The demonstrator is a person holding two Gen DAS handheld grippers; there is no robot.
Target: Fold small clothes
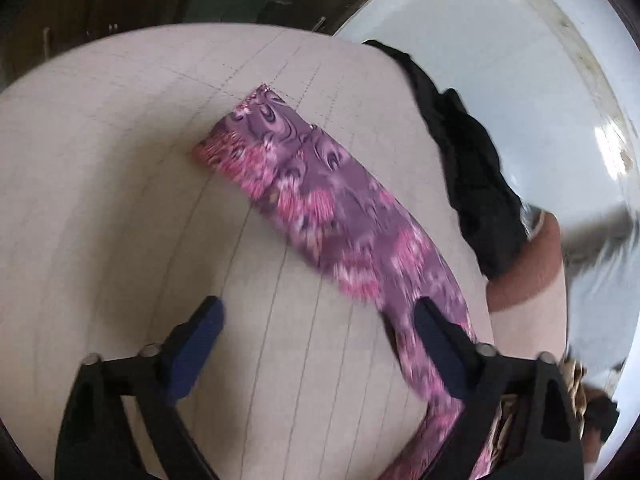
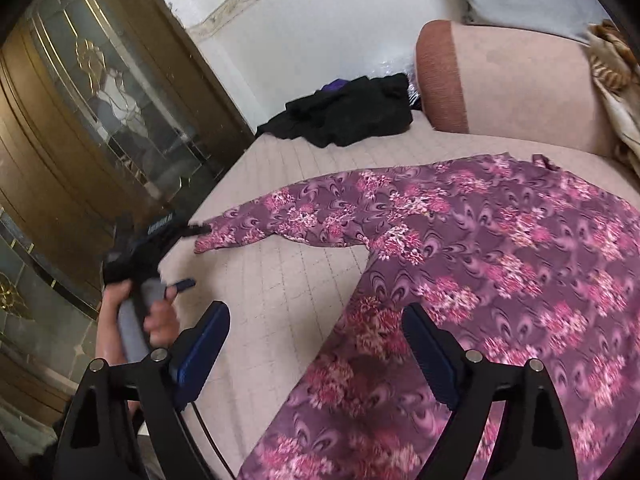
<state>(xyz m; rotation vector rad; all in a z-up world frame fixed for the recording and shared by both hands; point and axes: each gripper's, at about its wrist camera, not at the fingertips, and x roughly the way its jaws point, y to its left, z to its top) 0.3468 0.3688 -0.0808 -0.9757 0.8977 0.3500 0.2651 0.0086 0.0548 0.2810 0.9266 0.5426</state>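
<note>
A purple garment with pink flowers (image 2: 480, 264) lies spread on a beige quilted mattress (image 2: 288, 280). Its long sleeve (image 1: 320, 204) stretches out to the left. My left gripper (image 1: 318, 320) is open above the sleeve, its right finger over the cloth, holding nothing. It also shows in the right wrist view (image 2: 192, 256) at the sleeve's cuff (image 2: 216, 236). My right gripper (image 2: 316, 328) is open and empty above the garment's side edge.
A black heap of clothes (image 2: 348, 112) lies at the mattress's far end by the white wall. A pink bolster (image 2: 512, 84) lies behind the garment, with patterned cloth (image 2: 612, 64) on it. A brown glass-fronted cabinet (image 2: 100, 112) stands left.
</note>
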